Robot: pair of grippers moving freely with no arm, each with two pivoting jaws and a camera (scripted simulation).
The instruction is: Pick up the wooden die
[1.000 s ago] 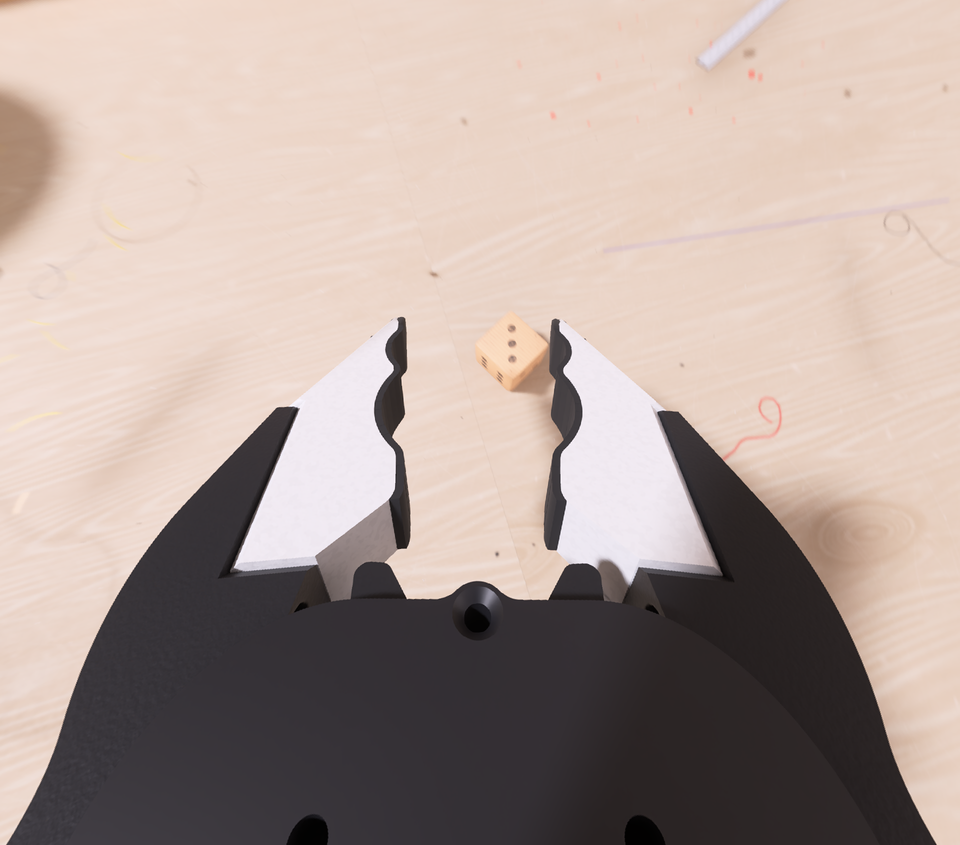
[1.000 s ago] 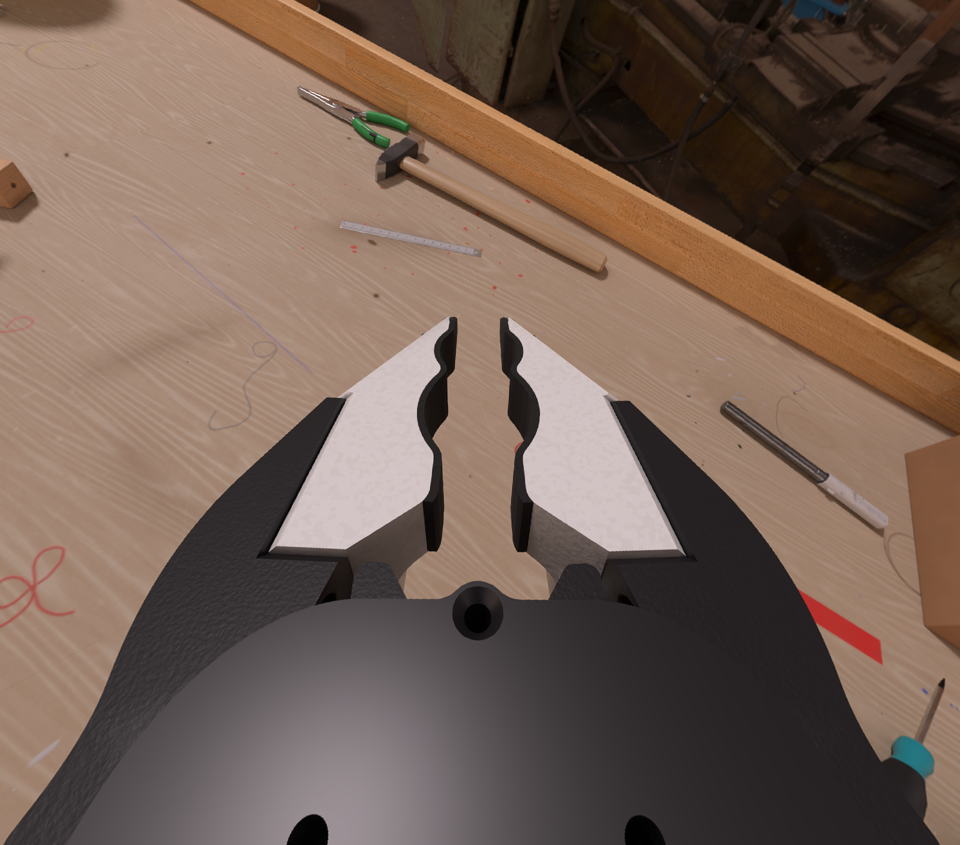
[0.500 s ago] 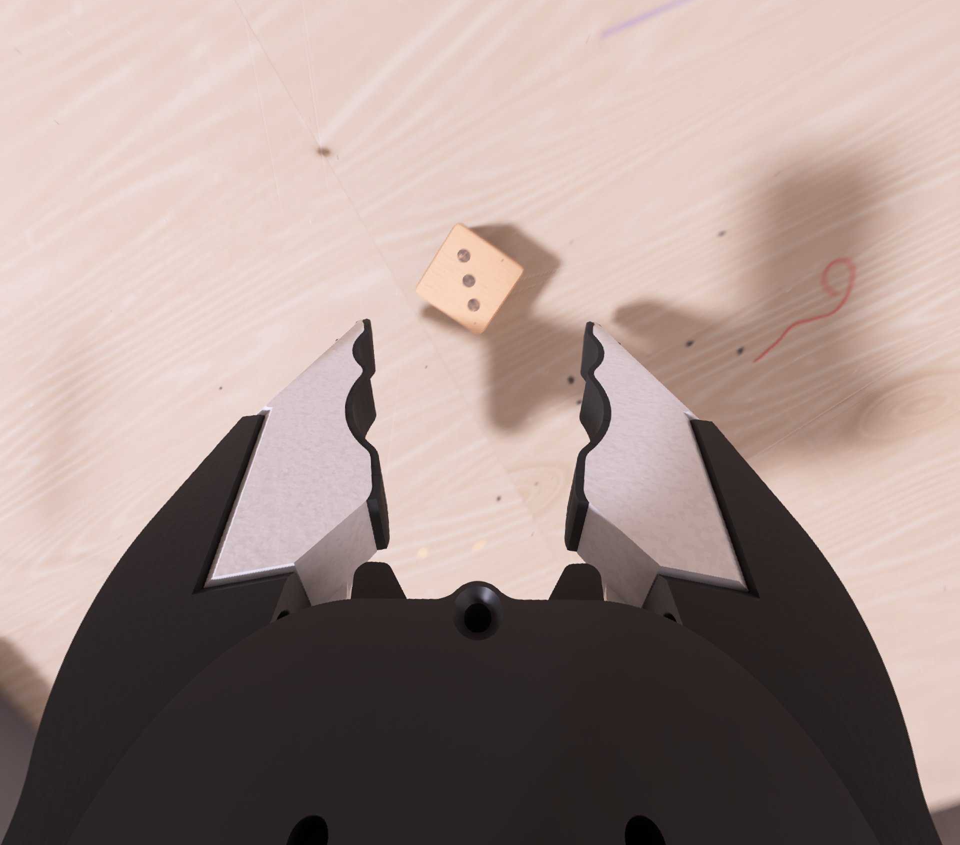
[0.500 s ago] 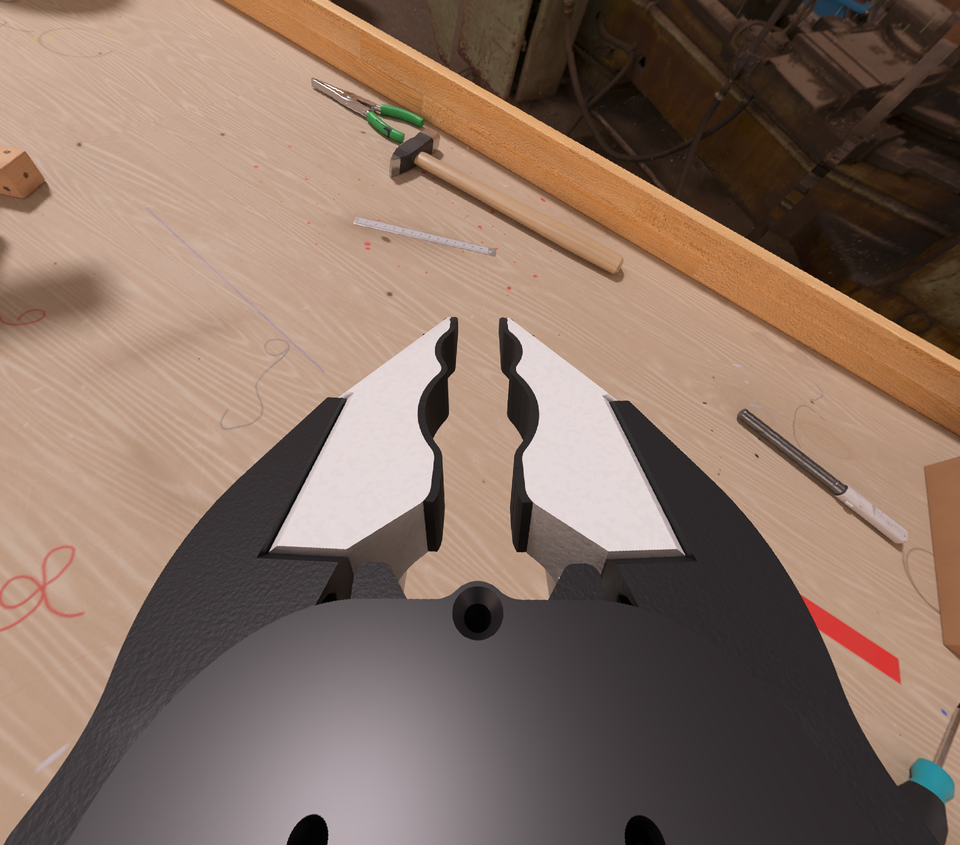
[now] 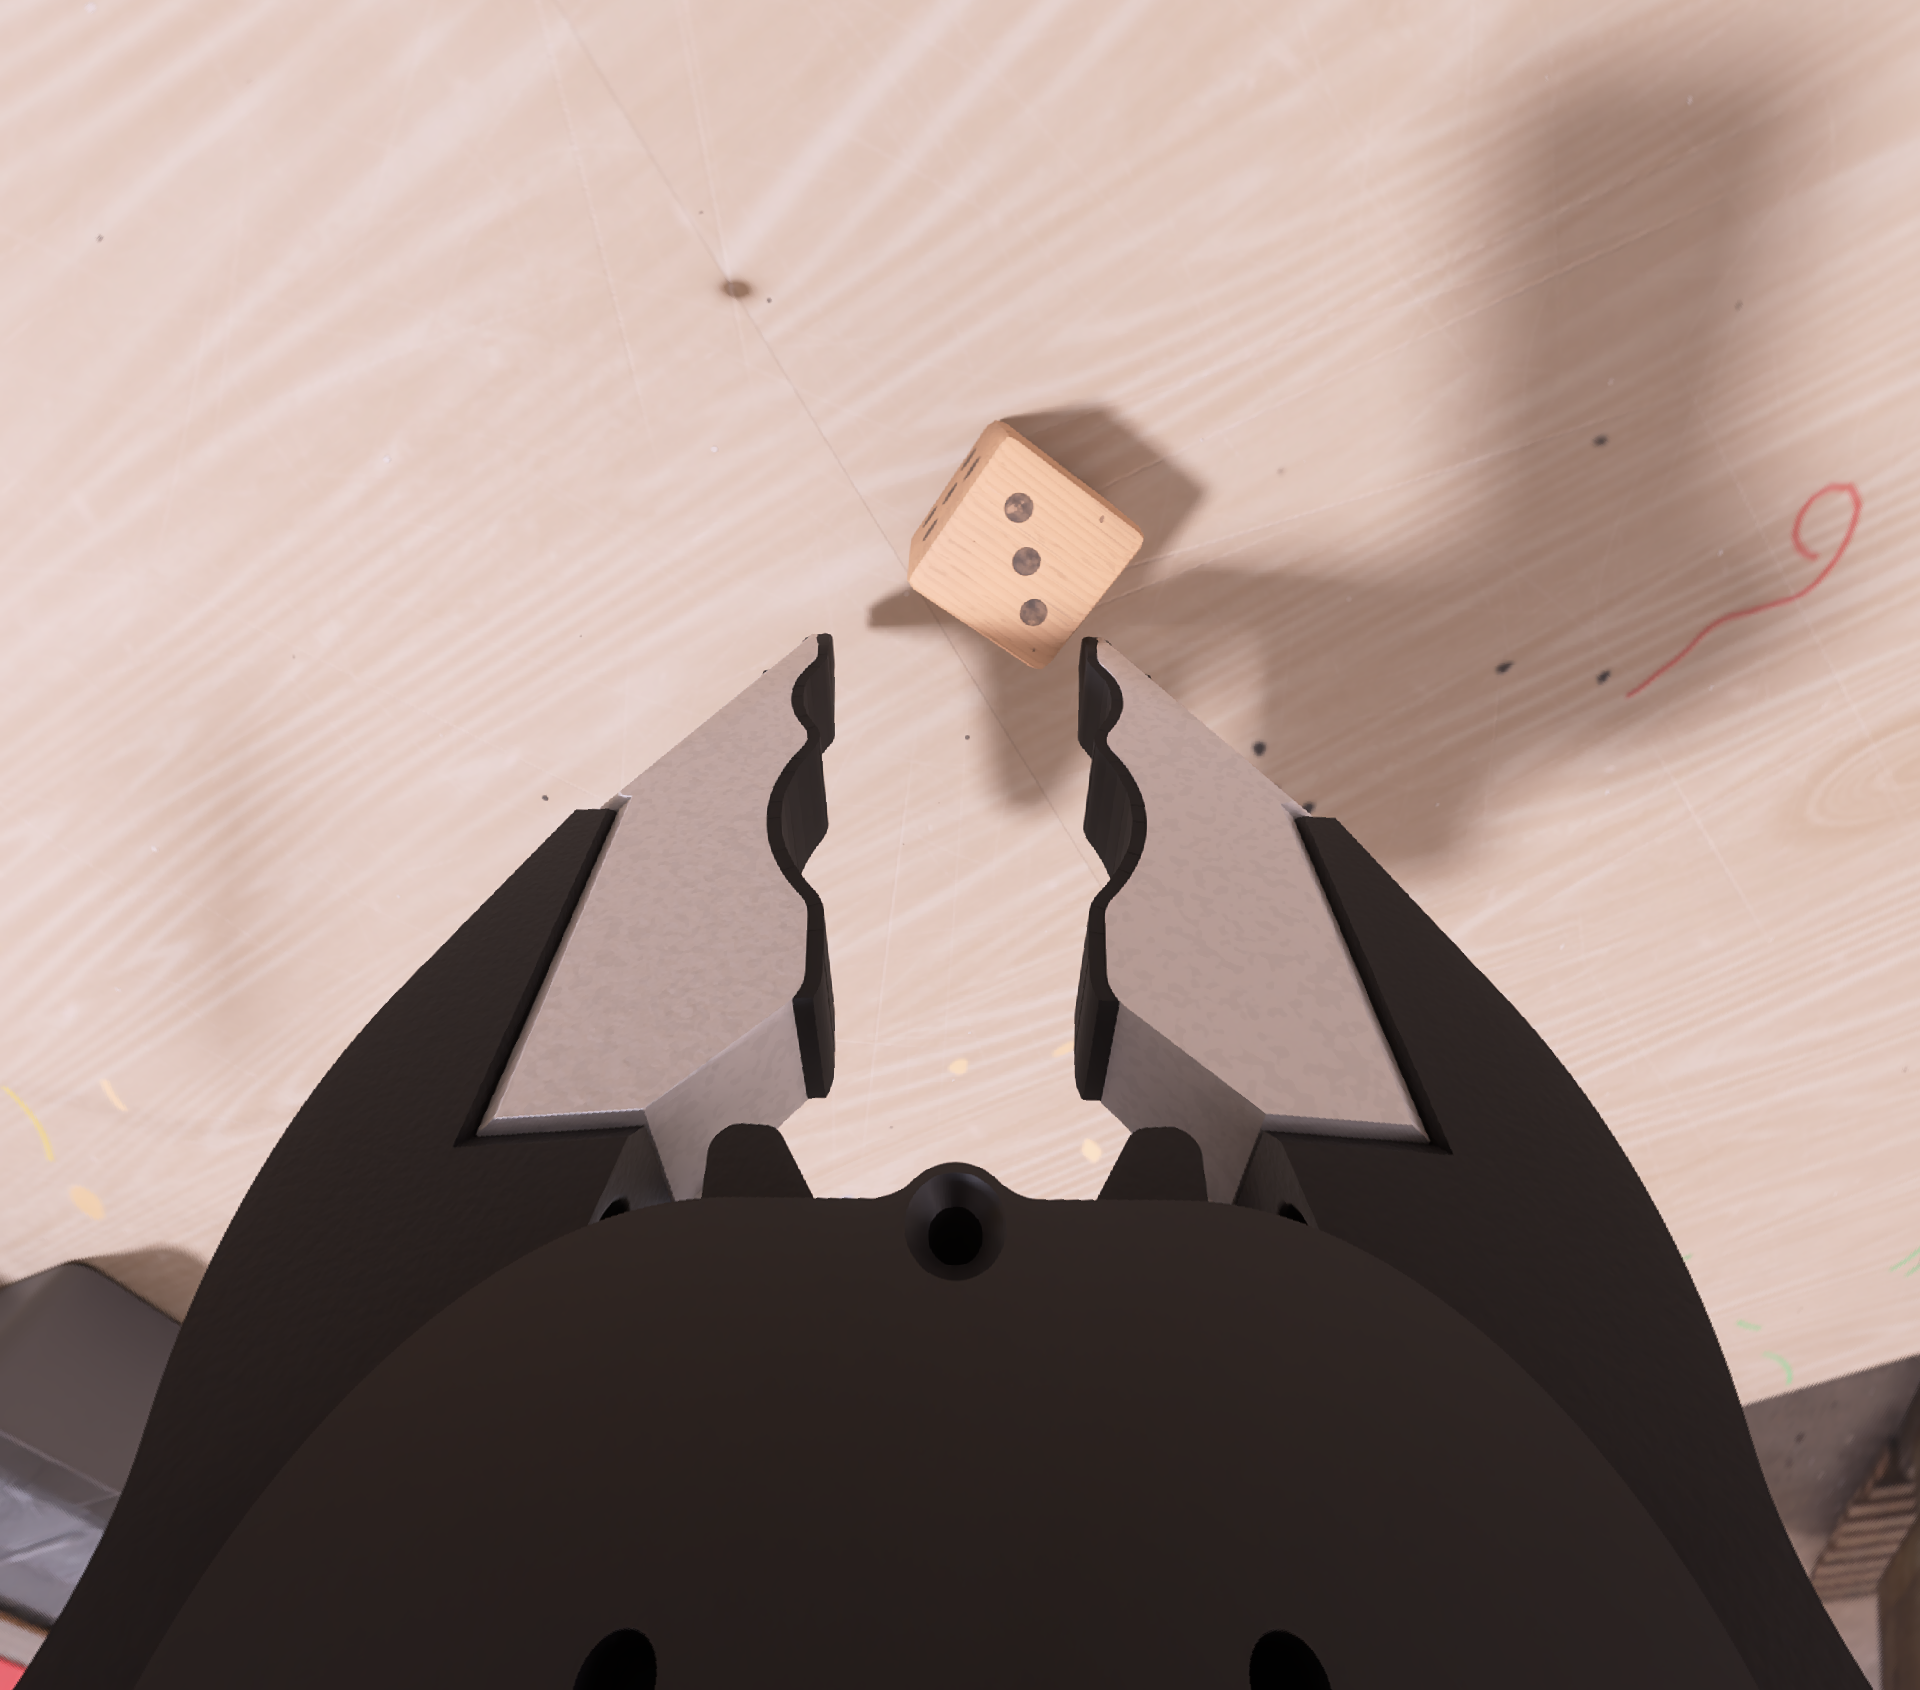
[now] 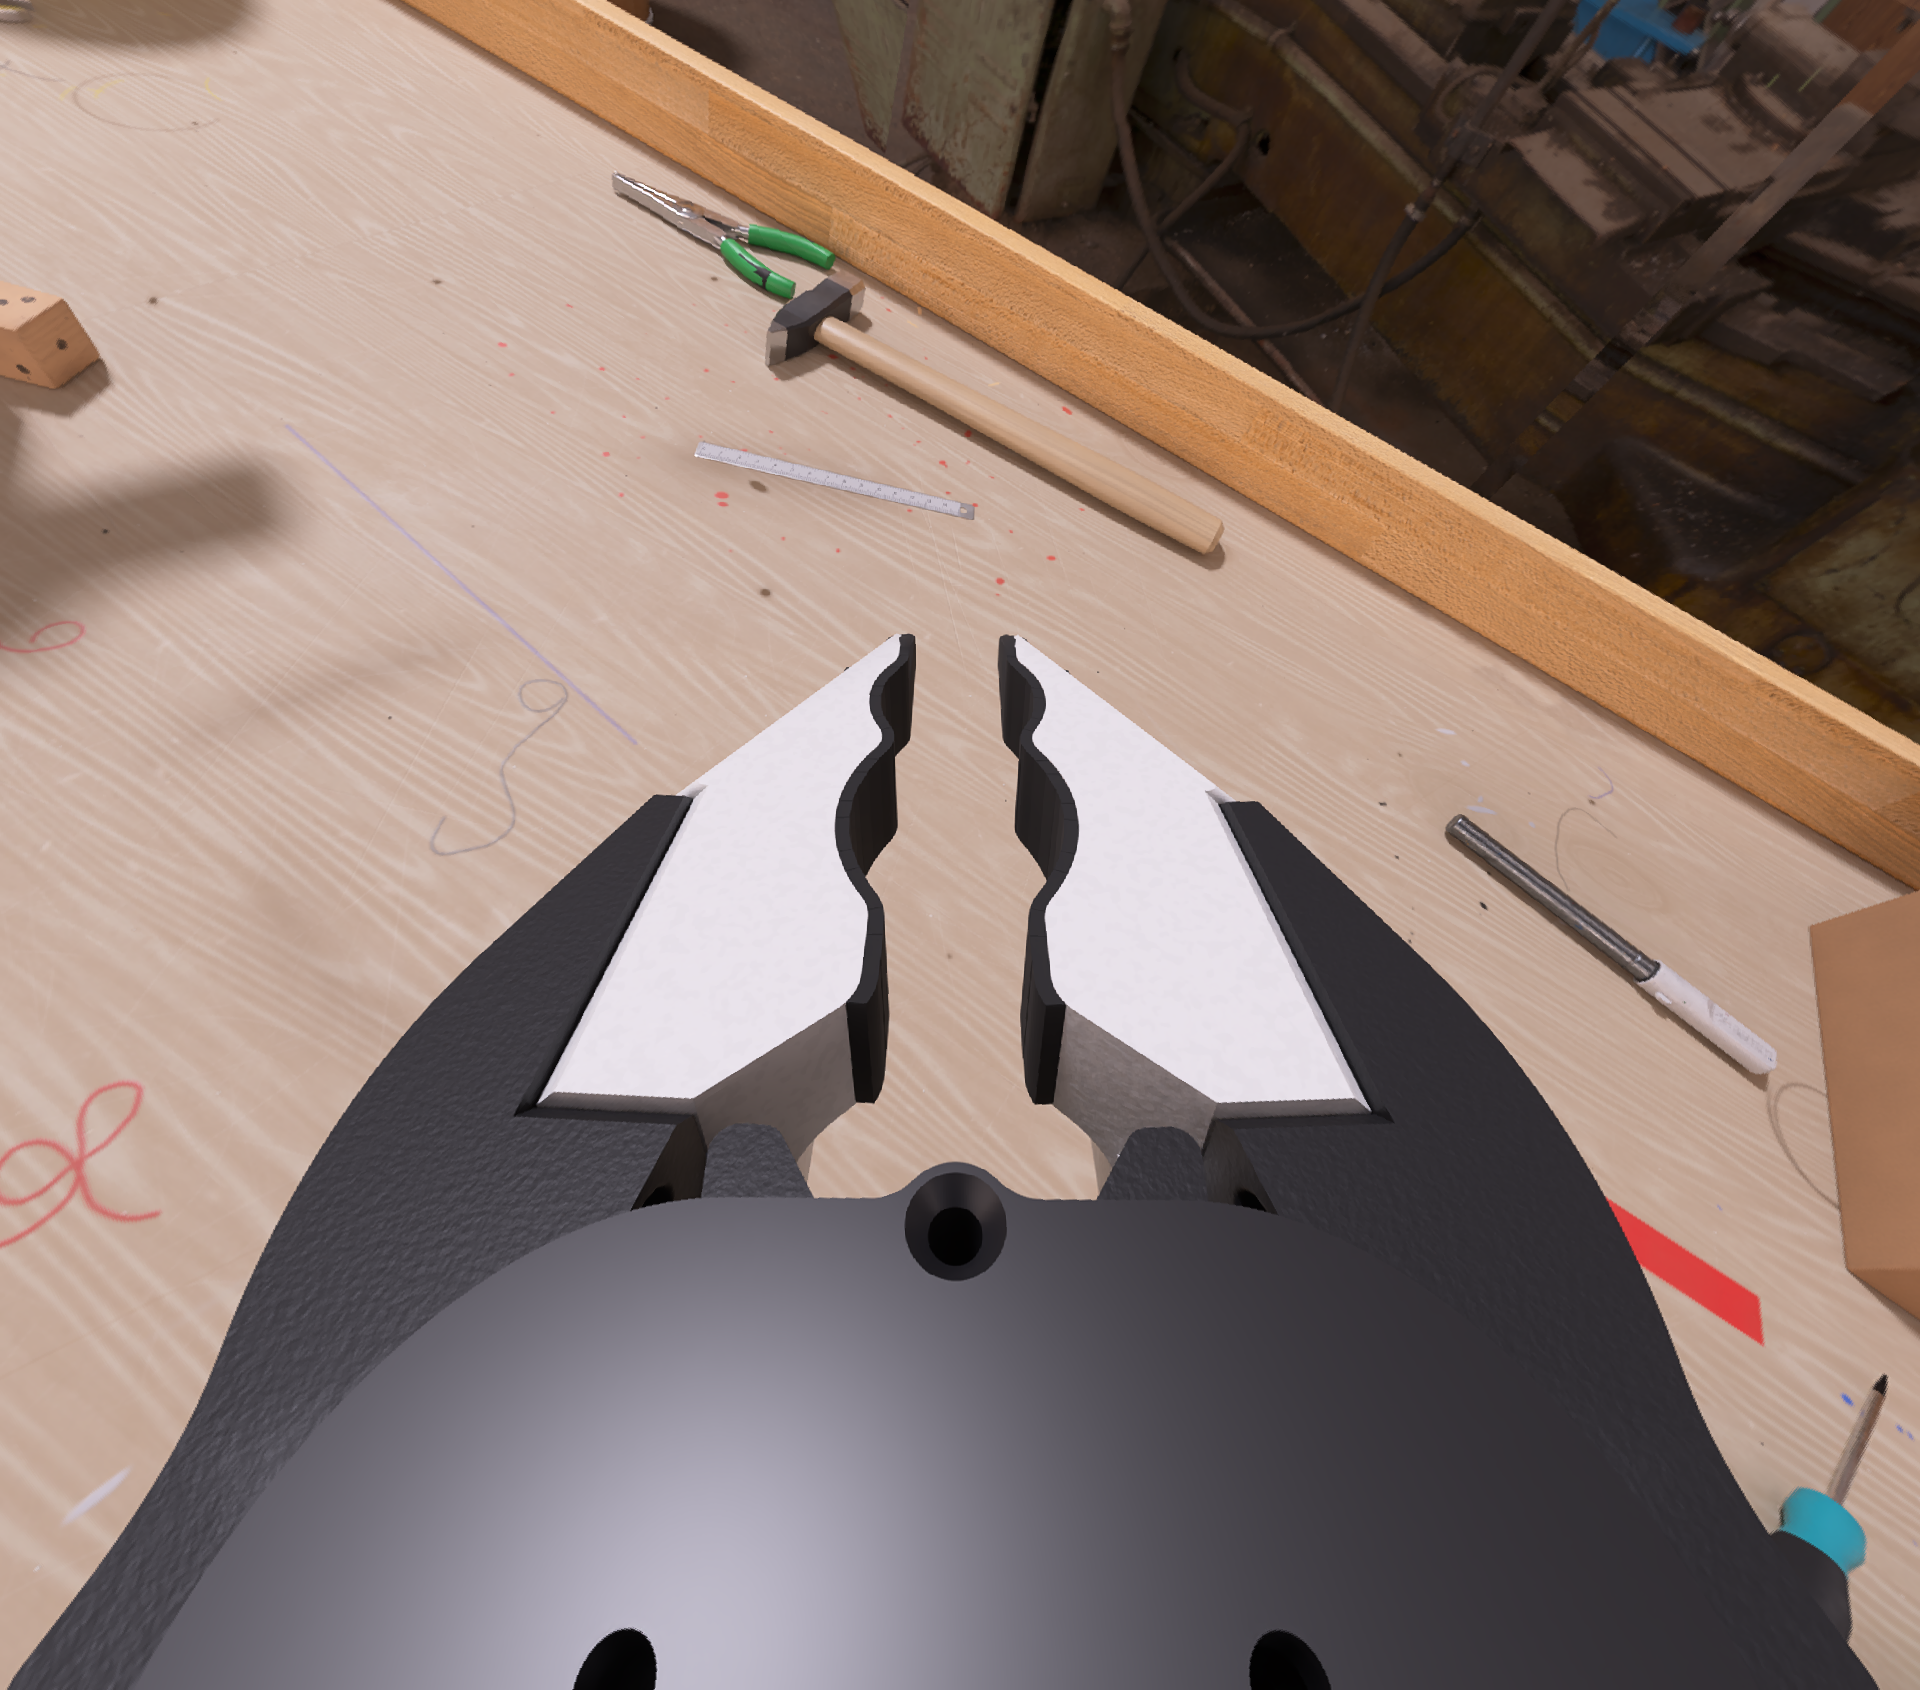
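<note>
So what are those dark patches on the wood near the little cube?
Shadows. In the left wrist view the wooden die casts a small one behind it, beside a soft large one; in the right wrist view a blurry shadow lies near the die.

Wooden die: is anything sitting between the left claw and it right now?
Nothing visible does. The wooden die lies alone on the bare tabletop, just ahead of the open left claw and slightly toward its right finger; only shadow falls across the gap.
</note>
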